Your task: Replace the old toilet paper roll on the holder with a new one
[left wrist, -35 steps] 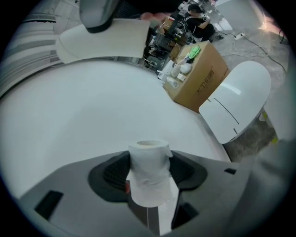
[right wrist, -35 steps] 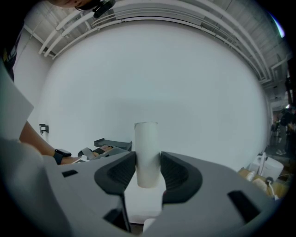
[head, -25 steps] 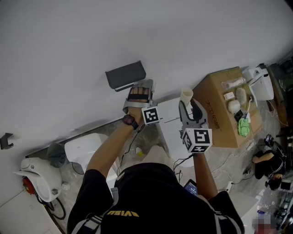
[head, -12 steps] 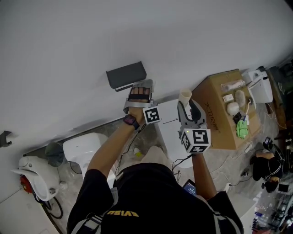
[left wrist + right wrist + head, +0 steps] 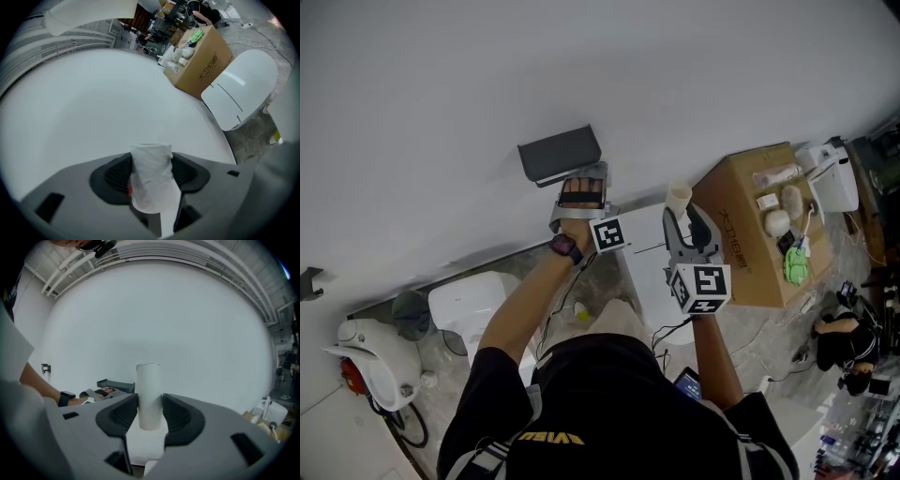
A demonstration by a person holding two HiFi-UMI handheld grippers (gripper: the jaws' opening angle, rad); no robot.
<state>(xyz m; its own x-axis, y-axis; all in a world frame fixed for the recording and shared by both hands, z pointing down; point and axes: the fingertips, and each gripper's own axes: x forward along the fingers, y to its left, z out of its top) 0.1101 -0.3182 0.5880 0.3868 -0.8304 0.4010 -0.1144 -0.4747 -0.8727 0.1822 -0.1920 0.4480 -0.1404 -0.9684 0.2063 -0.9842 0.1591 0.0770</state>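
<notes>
- Hardly any change since the earlier frames: my left tool has crept a touch closer to the holder, while my right tool with its load sits where it was.
- Left tool is clenched on the new roll. It is white crinkled paper, upright between the pads with its top poking above them.
- I grip it by the sides, I'd say so the open ends stay free for the holder's bar.
- That tool sits just under the dark holder on the wall, close but apart as far as I can tell. In the head view the new roll is hidden by the tool.
- Right tool is grasping the old core, a smooth bare tube, upright and pinched at its lower half.
- It is held off to the side, well apart from the holder, probably to keep it clear while the left side works.
- Judgement: the old one is already off and the new one is not yet mounted. I can't see the bar under the holder's top plate.
- Next move needs the roll's hole lined up with the bar. The soft paper could crush or slip if I squeeze unevenly.
- Toilet lid and cardboard box sit below, unused; the core likely gets dropped somewhere there later.
</notes>
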